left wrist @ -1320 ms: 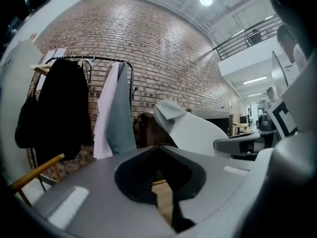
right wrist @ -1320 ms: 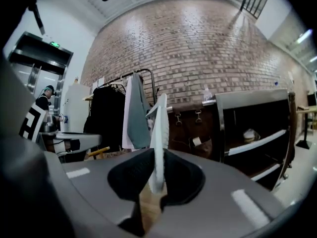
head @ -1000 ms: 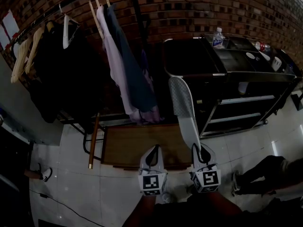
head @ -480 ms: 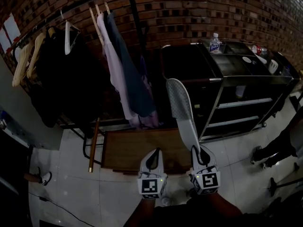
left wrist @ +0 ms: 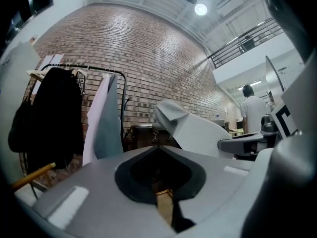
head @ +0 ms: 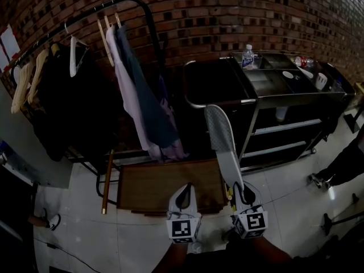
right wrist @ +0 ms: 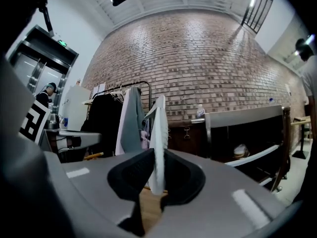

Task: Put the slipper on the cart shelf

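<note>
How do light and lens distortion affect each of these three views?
Head view: dim, the black cart and dark coats sink into shadow, and the brick wall bows. Left gripper view: brighter, with a ceiling lamp glaring at the top and black corners. Right gripper view: evenly lit, slipper sharp, edges curved.

Brick wall (head: 256, 10), clothes rack (head: 116, 4), hanging garments (head: 142, 101), wooden platform (head: 165, 186)
</note>
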Tool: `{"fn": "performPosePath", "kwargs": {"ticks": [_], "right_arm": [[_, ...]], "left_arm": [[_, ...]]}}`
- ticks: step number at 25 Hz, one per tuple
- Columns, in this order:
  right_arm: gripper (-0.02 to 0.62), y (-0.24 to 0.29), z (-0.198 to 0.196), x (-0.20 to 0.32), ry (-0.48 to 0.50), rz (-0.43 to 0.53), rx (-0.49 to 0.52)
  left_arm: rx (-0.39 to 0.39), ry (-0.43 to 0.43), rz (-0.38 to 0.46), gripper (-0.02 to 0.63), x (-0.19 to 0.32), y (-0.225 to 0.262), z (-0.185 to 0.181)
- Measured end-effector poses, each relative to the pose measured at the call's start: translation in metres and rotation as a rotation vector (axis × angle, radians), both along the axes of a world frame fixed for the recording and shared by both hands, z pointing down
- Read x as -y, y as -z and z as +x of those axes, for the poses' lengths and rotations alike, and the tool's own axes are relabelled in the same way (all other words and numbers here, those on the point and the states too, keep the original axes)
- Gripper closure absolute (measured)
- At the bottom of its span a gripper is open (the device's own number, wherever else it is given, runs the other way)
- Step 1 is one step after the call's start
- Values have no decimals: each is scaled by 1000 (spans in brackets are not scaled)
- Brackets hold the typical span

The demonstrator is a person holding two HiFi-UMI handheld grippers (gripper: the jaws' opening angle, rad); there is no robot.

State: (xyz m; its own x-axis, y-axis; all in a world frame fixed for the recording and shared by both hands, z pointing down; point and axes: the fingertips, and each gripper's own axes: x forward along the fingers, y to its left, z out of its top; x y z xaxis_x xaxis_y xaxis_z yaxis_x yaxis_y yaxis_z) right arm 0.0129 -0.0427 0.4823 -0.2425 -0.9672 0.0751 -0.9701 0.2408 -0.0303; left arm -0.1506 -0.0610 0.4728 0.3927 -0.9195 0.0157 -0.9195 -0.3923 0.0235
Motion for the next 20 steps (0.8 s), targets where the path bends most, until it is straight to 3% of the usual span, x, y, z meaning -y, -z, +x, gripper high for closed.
{"fn": "performPosePath", "kwargs": {"ticks": [7,13,20], "right_arm": [[546,-28,85,-10,-115,-76,7],[546,-54,168,-11,-207,-156,1],[546,-75,231,18,-221,-244,15]], "left_arm": [[28,-74,-25,589,10,-5,63],[5,-158,-31,589,29,5,142],[-3,-187,-49,589,64,0,218]]}}
